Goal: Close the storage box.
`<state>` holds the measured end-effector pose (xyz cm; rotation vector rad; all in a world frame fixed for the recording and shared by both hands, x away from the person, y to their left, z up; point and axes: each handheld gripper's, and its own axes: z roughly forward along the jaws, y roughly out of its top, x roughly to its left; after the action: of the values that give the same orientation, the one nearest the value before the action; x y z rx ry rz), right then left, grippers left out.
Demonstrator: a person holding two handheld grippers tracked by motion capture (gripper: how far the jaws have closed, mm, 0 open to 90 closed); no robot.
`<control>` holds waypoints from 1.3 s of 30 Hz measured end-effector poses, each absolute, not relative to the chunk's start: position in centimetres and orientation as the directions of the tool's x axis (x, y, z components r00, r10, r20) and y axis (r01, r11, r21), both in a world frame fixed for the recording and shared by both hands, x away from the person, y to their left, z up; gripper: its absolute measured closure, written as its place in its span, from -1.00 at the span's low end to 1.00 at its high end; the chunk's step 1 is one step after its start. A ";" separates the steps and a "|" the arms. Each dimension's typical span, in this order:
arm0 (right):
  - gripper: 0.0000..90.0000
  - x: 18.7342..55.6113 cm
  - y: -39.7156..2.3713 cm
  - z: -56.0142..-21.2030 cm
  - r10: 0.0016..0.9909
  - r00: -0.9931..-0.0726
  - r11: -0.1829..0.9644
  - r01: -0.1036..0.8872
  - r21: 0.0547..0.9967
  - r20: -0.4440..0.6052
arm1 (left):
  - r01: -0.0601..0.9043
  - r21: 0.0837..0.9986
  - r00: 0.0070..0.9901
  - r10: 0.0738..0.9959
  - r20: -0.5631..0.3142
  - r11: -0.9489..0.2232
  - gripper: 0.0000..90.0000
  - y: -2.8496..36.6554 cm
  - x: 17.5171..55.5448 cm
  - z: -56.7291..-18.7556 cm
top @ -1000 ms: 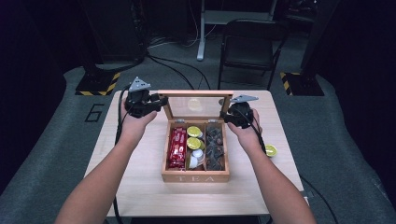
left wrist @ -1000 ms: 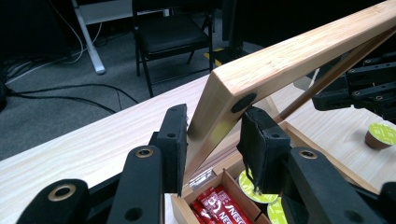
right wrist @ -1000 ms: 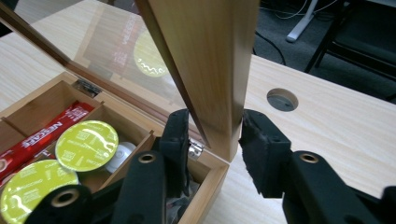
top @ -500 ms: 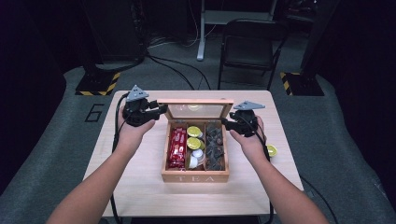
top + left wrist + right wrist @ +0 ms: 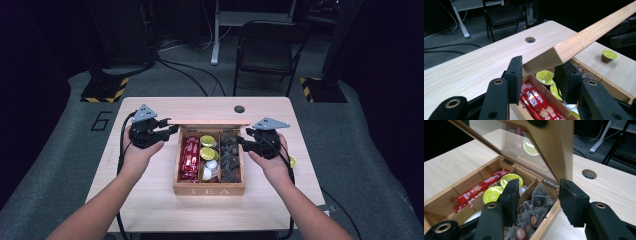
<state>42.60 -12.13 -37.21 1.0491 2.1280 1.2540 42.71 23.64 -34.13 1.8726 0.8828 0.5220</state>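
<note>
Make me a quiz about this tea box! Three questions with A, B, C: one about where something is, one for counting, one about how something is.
1. The loose capsule sits: A) inside the tea box; B) on the table beside the box; C) on the floor.
2. How many compartments does the box have? A) two; B) three; C) five.
3. The lid is: A) flat shut; B) lifted right off; C) slanting up over the box.
Answers: B, it stands alone on the tabletop; B, red packets, yellow capsules and tea bags each fill one; C, it slopes above the compartments.
</note>
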 end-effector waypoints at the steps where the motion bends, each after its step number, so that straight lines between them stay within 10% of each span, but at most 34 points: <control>1: 0.11 42.3 -12.1 -37.2 0.792 -0.611 0.301 0.374 0.877 -0.011 | 0.350 0.896 0.648 0.761 -0.020 -0.274 0.30 23.7 42.5 -34.3; 39: 0.10 36.3 -14.3 -39.1 0.762 -0.644 0.226 0.358 0.906 0.065 | 0.379 0.879 0.682 0.729 -0.055 -0.288 0.23 24.2 37.9 -39.9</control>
<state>36.33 -14.28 -39.07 1.0341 2.1126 1.3962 37.94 24.23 -39.86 1.9069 0.8650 0.4450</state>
